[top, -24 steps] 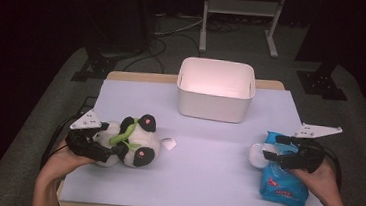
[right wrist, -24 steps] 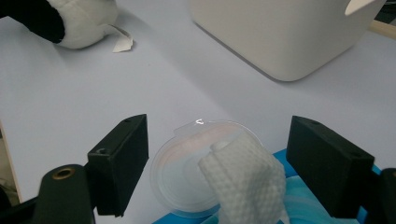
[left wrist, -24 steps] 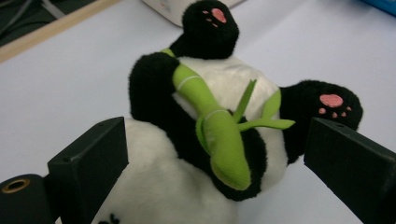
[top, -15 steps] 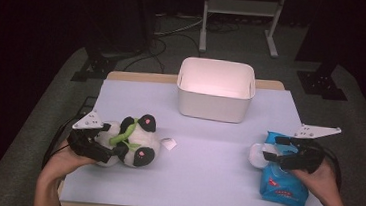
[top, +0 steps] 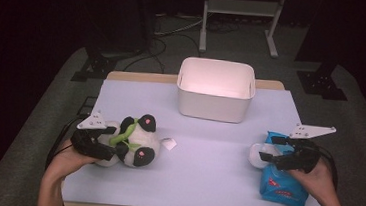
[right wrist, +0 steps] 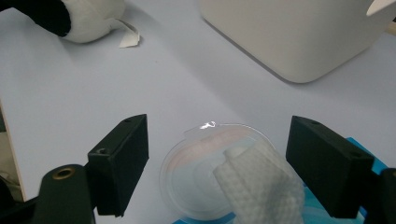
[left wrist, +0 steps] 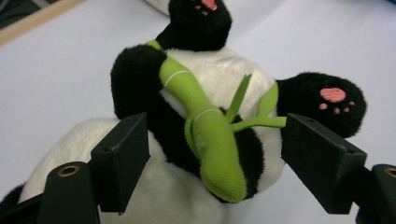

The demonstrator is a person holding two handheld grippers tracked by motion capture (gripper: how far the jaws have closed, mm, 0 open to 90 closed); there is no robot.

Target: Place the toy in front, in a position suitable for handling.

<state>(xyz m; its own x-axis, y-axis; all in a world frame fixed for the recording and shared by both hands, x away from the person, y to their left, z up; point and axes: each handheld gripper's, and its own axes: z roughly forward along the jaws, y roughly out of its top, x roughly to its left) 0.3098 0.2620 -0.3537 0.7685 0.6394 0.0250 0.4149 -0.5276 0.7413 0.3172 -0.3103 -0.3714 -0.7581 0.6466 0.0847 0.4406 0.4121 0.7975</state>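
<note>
One plush panda lies at the table's front left, holding one green bamboo stalk; the left gripper straddles it with jaws wide apart, pads not pressing the fur. One blue wet-wipe pack lies front right, round clear lid flipped open, one white wipe sticking out; the right gripper hovers over it, jaws fully apart, holding nothing. One white bin stands at the back centre, one small white tag just beside the panda.

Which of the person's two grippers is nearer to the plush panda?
Left. The left gripper has its open jaws either side of the plush panda at the table's left. The right gripper is across the table, open over a blue wipes pack.
</note>
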